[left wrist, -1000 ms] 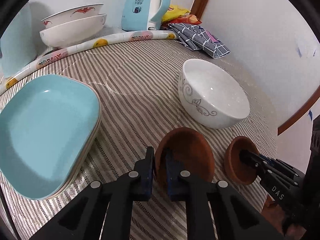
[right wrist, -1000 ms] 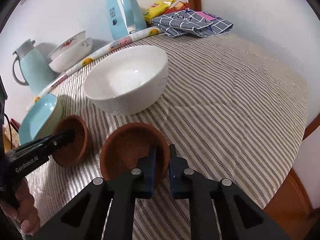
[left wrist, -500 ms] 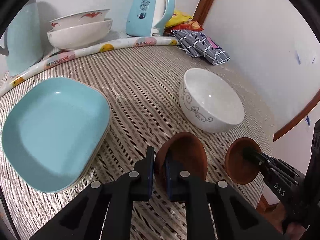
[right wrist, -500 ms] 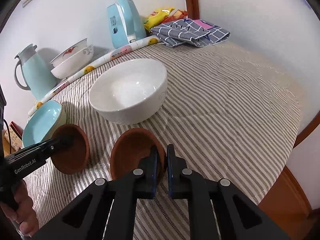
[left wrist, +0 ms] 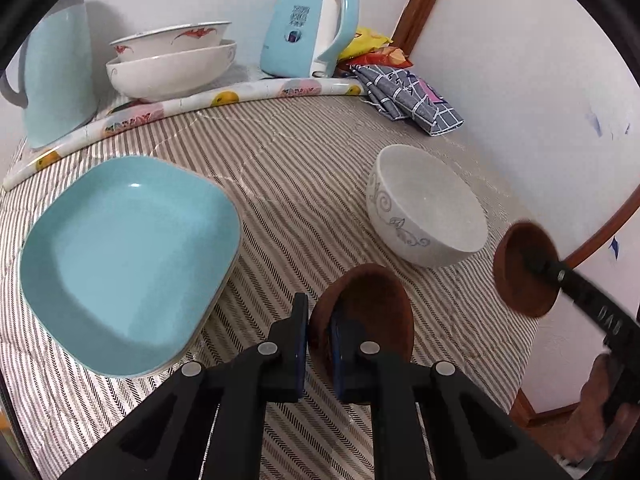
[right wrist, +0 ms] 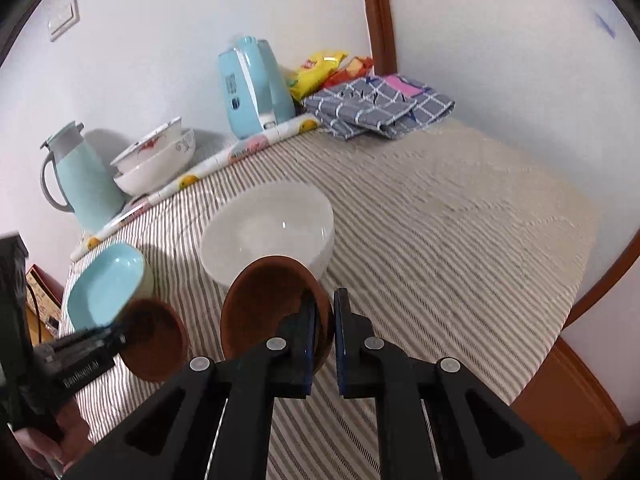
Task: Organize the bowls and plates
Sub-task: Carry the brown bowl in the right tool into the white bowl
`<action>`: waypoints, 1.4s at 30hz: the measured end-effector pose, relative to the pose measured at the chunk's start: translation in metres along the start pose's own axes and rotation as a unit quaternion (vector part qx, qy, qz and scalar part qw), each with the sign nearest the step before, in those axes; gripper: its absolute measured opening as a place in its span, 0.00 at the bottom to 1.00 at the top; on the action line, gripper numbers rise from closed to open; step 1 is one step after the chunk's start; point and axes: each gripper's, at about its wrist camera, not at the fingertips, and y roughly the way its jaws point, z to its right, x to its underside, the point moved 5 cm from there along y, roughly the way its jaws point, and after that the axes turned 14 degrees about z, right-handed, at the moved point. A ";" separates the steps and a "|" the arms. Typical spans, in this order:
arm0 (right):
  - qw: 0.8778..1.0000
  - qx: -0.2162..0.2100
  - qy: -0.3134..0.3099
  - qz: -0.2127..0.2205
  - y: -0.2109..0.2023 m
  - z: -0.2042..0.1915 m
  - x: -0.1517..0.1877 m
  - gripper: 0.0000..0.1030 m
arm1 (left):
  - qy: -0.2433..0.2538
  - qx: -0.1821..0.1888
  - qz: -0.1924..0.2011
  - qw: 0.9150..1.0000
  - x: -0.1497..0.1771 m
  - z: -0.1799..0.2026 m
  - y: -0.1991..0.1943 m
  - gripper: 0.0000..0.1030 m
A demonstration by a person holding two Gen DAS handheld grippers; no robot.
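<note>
Left gripper [left wrist: 319,334] clamped on brown bowl [left wrist: 362,316]; right gripper [right wrist: 327,334] pinching second brown bowl [right wrist: 276,306]. Wall switch [right wrist: 64,20] only in right view. White bowl [right wrist: 268,234] just behind.

Square plates [left wrist: 120,264] left of patterned bowl [left wrist: 428,212]

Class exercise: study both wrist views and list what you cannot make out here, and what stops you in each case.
- Left wrist view: the near part of the left brown bowl is covered by the left gripper.
- Right wrist view: the teal plate is partly covered by that blurred bowl.
- Right wrist view: the snack packets sit half behind the kettle, print too small.
</note>
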 end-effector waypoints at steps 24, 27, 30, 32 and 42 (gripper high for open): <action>0.999 0.012 -0.033 -0.027 0.083 -0.030 -0.026 0.08 | -0.021 -0.002 -0.031 0.999 0.016 -0.015 0.027 0.12; 0.998 0.013 -0.042 -0.036 0.090 -0.032 -0.023 0.08 | -0.022 -0.002 -0.032 0.999 0.016 -0.015 0.027 0.12; 0.998 0.020 -0.043 -0.047 0.097 -0.032 -0.020 0.08 | -0.023 -0.001 -0.033 0.999 0.016 -0.015 0.027 0.12; 0.997 0.020 -0.046 -0.053 0.100 -0.033 -0.019 0.08 | -0.022 0.000 -0.035 0.999 0.016 -0.014 0.028 0.12; 0.996 0.024 -0.051 -0.071 0.110 -0.036 -0.014 0.08 | -0.022 0.001 -0.031 0.999 0.016 -0.014 0.029 0.13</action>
